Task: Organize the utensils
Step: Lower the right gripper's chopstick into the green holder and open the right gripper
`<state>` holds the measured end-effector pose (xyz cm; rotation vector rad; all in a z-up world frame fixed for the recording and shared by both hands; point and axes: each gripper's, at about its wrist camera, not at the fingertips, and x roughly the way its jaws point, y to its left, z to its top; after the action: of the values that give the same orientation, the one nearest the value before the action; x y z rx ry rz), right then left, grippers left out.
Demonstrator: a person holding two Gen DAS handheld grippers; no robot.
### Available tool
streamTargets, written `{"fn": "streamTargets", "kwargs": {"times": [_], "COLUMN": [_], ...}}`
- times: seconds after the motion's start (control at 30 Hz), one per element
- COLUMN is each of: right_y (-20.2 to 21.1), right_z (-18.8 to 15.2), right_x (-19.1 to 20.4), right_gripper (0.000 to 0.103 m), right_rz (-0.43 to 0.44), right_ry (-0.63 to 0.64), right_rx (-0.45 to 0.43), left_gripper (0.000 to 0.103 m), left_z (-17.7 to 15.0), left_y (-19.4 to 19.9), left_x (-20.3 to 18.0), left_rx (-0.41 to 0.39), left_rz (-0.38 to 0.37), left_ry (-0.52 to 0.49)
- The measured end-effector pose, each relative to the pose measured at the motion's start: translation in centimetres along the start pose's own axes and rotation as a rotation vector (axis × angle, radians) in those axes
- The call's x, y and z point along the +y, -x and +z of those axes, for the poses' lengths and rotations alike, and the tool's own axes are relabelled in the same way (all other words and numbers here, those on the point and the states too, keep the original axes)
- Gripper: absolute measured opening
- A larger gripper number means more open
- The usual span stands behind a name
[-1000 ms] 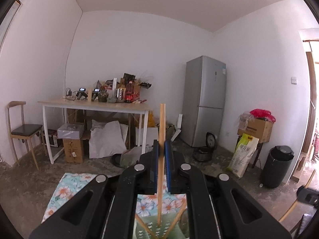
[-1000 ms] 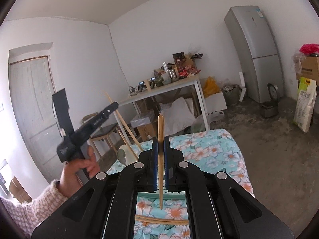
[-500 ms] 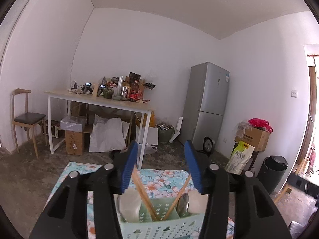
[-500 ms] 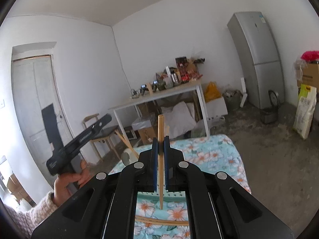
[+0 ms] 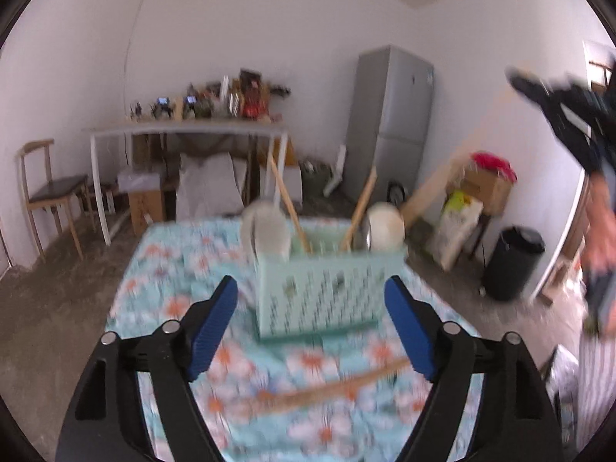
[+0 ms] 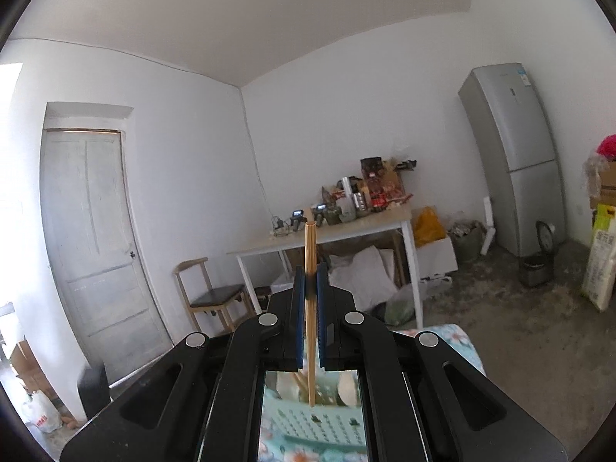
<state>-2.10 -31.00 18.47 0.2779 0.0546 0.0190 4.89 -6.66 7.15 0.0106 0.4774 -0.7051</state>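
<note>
A mint-green perforated basket (image 5: pixel 319 296) stands on the floral cloth (image 5: pixel 169 269). It holds two leaning wooden chopsticks (image 5: pixel 288 208) and white spoons (image 5: pixel 265 231). My left gripper (image 5: pixel 313 327) hovers just in front of it; its jaws are opening, with nothing between the blue pads (image 5: pixel 215 327). One more chopstick (image 5: pixel 338 389) lies flat on the cloth below the gripper. My right gripper (image 6: pixel 310 273) is shut on an upright chopstick (image 6: pixel 310 246), raised above the basket (image 6: pixel 319 423). The left wrist view shows the right gripper (image 5: pixel 566 115) as a blur at the upper right.
A person's hand (image 5: pixel 600 238) carries the right gripper. Behind the cloth are a white table (image 5: pixel 184 127) piled with clutter, a wooden chair (image 5: pixel 50 188), a grey fridge (image 5: pixel 389 123), boxes and a black bin (image 5: pixel 512 261). A closed door (image 6: pixel 92 231) is at left.
My left gripper let go of its chopstick, opened wide, then drew back and tipped down toward the basket. My right gripper rose with its chopstick; the left gripper dropped out of its view.
</note>
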Motion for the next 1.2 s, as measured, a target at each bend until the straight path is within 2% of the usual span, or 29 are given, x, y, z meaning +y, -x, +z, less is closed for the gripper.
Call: {"fn": "streamTargets", "kwargs": {"times": [0.13, 0.27, 0.43, 0.6, 0.73, 0.8, 0.83, 0.87, 1.0, 1.2], "right_y": [-3.3, -6.3, -9.6, -11.5, -12.7, -12.2, -11.7, -11.4, -8.6, -2.8], "right_z": [-0.4, -1.7, -3.7, -5.7, -7.8, -7.9, -7.7, -7.4, -5.4, -3.0], "right_x": [-0.2, -0.6, 0.0, 0.7, 1.6, 2.1, 2.2, 2.3, 2.4, 1.4], "right_gripper": [0.004, 0.004, 0.004, 0.004, 0.007, 0.026, 0.042, 0.048, 0.055, 0.058], "right_rz": [0.003, 0.006, -0.031, -0.064, -0.070, -0.082, -0.087, -0.089, -0.112, -0.130], "right_ry": [0.001, -0.011, 0.043, 0.088, 0.159, 0.189, 0.195, 0.198, 0.210, 0.150], "right_rx": [0.030, 0.081, 0.150, 0.199, 0.306, 0.303, 0.287, 0.272, 0.192, 0.095], "left_gripper": [0.086, 0.091, 0.096, 0.097, 0.097, 0.097, 0.097, 0.097, 0.097, 0.097], "left_z": [-2.3, -3.6, -4.3, -4.7, -5.0, -5.1, -5.1, -5.2, -5.3, -5.4], "left_y": [-0.7, -1.5, -1.3, -1.2, -0.9, -0.9, -0.8, -0.8, -0.7, -0.6], "left_x": [-0.1, -0.1, 0.5, 1.3, 1.9, 2.0, 2.1, 2.2, 2.5, 3.6], "left_rx": [0.059, 0.095, 0.084, 0.089, 0.085, 0.087, 0.087, 0.086, 0.085, 0.091], "left_rz": [0.000, 0.031, 0.054, 0.074, 0.078, 0.082, 0.083, 0.082, 0.085, 0.078], "left_ry": [0.024, 0.033, 0.045, 0.048, 0.061, 0.066, 0.067, 0.068, 0.081, 0.120]}}
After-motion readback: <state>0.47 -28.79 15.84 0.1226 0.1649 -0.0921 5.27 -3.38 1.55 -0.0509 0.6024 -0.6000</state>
